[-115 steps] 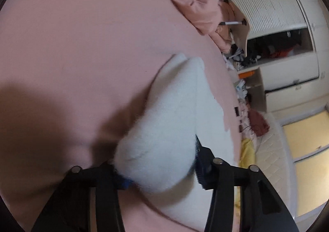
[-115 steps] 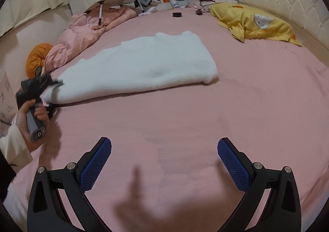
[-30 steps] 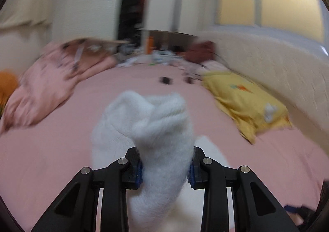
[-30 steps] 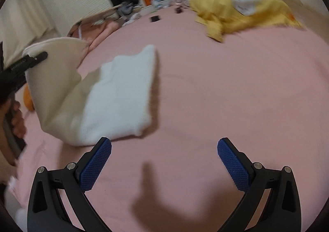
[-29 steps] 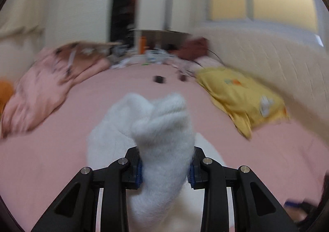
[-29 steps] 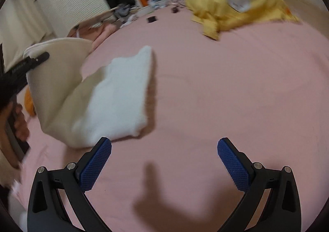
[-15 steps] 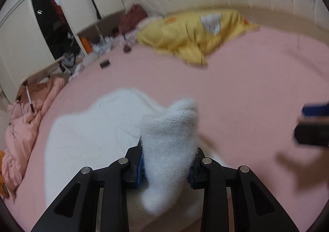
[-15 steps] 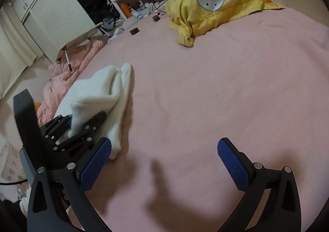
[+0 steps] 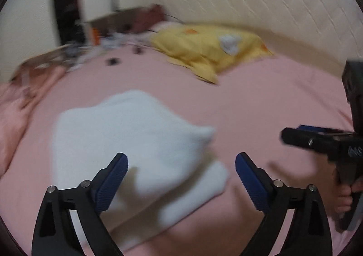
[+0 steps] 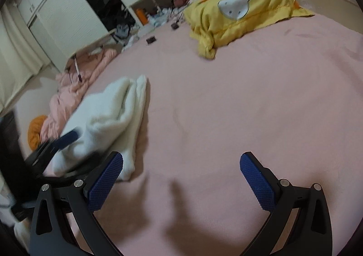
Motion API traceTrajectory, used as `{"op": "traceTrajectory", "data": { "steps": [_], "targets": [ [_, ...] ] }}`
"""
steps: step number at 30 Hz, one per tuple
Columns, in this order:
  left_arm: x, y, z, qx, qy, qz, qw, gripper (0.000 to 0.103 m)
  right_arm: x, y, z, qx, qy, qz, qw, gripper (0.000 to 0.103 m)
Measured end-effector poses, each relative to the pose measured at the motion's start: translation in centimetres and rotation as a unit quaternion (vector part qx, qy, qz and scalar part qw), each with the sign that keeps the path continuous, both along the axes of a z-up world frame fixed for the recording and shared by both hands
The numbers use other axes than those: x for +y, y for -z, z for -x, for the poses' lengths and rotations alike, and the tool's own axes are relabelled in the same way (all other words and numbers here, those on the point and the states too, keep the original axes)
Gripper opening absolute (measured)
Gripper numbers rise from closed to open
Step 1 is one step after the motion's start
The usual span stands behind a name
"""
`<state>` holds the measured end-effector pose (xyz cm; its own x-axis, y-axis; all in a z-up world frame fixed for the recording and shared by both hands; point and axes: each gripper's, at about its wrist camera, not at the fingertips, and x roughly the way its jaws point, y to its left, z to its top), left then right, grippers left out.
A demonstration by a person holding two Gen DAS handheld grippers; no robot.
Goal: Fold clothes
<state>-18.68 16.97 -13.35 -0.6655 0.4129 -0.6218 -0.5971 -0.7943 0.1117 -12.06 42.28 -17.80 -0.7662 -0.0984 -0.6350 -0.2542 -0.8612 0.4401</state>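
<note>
Left claw (image 9: 181,176) is now letting go of the garment (image 9: 127,142).
Both claws are gaping wide, holding nothing; right claw (image 10: 181,176) is probably taking the next fold.

Bedroom, domestic: pink bedsheet (image 10: 249,97) beneath the tongs; yellow pillow (image 10: 240,20) and padded headboard (image 9: 261,8) beyond them; louvred wardrobe (image 10: 65,22), door open (clothes inside), far left.

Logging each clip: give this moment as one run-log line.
left gripper: open, empty | right gripper: open, empty | white garment: folded over on pink bed
</note>
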Motion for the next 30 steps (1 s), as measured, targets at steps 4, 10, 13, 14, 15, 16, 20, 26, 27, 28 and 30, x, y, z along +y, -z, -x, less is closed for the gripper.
{"op": "traceTrajectory", "data": {
  "steps": [4, 10, 13, 14, 15, 16, 20, 26, 27, 28, 30],
  "targets": [
    [-5.2, 0.3, -2.6, 0.111, -0.083, 0.110, 0.9842, 0.099, -1.5, 0.5, 1.5, -0.006, -0.078, 0.059, 0.995, 0.103],
    [-7.7, 3.4, -2.3, 0.116, -0.076, 0.177, 0.9743, 0.099, -5.3, 0.8, 7.6, -0.016, -0.146, 0.188, 0.971, 0.103],
    [-6.7, 4.8, -0.9, 0.110, -0.074, 0.192, 0.9726, 0.096, -6.6, 1.3, 10.7, -0.038, -0.129, 0.195, 0.972, 0.102],
    [-6.3, 5.4, -0.4, 0.110, -0.076, 0.206, 0.9693, 0.084, -6.7, 1.2, 11.0, -0.032, -0.124, 0.194, 0.973, 0.099],
    [-6.2, 5.9, 0.1, 0.104, -0.077, 0.219, 0.9672, 0.071, -7.0, 0.9, 11.4, -0.027, -0.121, 0.186, 0.975, 0.092],
    [-6.2, 6.2, 0.7, 0.087, -0.075, 0.212, 0.9705, 0.068, -7.2, 0.8, 11.7, -0.029, -0.122, 0.182, 0.975, 0.086],
    [-7.4, 4.7, 1.6, 0.054, -0.091, 0.137, 0.9849, 0.053, -7.3, 1.2, 13.7, -0.057, -0.137, 0.186, 0.971, 0.036],
    [-8.8, 4.3, 2.7, 0.029, -0.106, 0.102, 0.9887, 0.066, -6.2, -1.6, 12.6, -0.004, -0.137, 0.192, 0.972, 0.026],
    [-8.6, 5.3, 3.0, 0.026, -0.105, 0.125, 0.9862, 0.067, -6.2, -2.6, 11.7, 0.020, -0.134, 0.180, 0.974, 0.026],
    [-8.6, 5.9, 3.3, 0.020, -0.106, 0.136, 0.9848, 0.068, -6.2, -3.1, 10.5, 0.036, -0.126, 0.163, 0.978, 0.026],
    [-9.4, 6.1, 3.5, 0.008, -0.118, 0.118, 0.9860, 0.074, -6.4, -1.8, 9.3, 0.018, -0.110, 0.151, 0.982, 0.026]
  ]
}}
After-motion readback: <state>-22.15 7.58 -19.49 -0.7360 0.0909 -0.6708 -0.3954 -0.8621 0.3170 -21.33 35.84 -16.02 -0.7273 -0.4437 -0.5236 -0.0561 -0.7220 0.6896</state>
